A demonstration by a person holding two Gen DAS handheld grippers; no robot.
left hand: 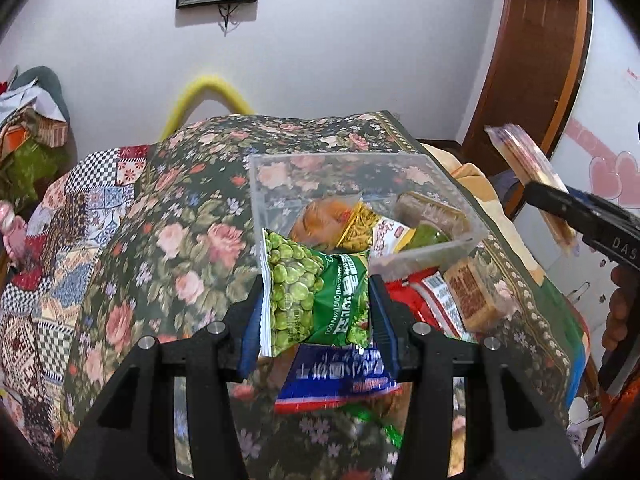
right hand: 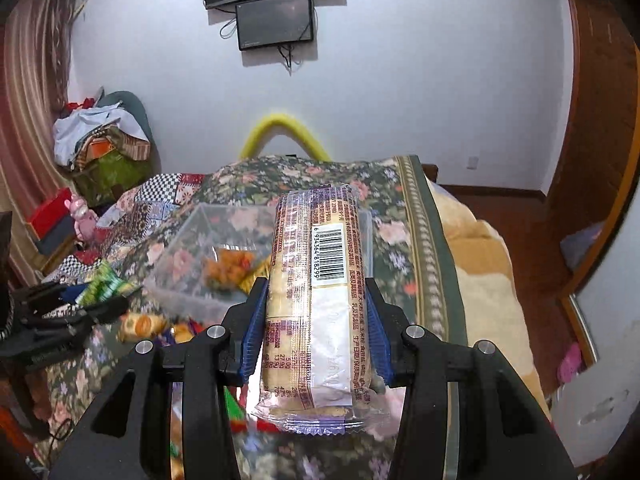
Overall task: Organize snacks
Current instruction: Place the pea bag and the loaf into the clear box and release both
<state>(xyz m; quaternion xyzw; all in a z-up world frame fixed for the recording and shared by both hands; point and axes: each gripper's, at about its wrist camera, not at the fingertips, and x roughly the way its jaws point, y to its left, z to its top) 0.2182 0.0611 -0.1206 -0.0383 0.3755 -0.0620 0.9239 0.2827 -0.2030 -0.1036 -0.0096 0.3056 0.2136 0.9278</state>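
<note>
So both hands are loaded right now: the left gripper [left hand: 316,304] has its blue pads pinching a green pea packet [left hand: 316,300] across its width, and the right gripper [right hand: 316,320] is clamped on a long cracker roll [right hand: 316,300] in clear wrap, gripped by its lower half with the barcode end sticking way out front. Under and just past them there's a loose pile of snacks on the floral bedspread [left hand: 180,240], including a blue packet [left hand: 340,376], a red one [left hand: 424,300] and a brown wafer pack [left hand: 472,296] sitting right against the near wall of the clear plastic bin [left hand: 360,168]. The bin already has a few packets in it, bunched toward its near right corner. Further back it's just the rest of the bed, a yellow foam hoop [right hand: 280,128] and a wall-mounted screen [right hand: 276,20]. What worries me: the pea bag is puffy and slick, so it could squirt out of the pads if the hand swings. The roll is front-heavy, so I'd guess it could pivot and droop. And the bin sits on soft bedding, so bumping its rim with either load could tip it or shove it. Two hands aiming at one bin could also clip each other.
</note>
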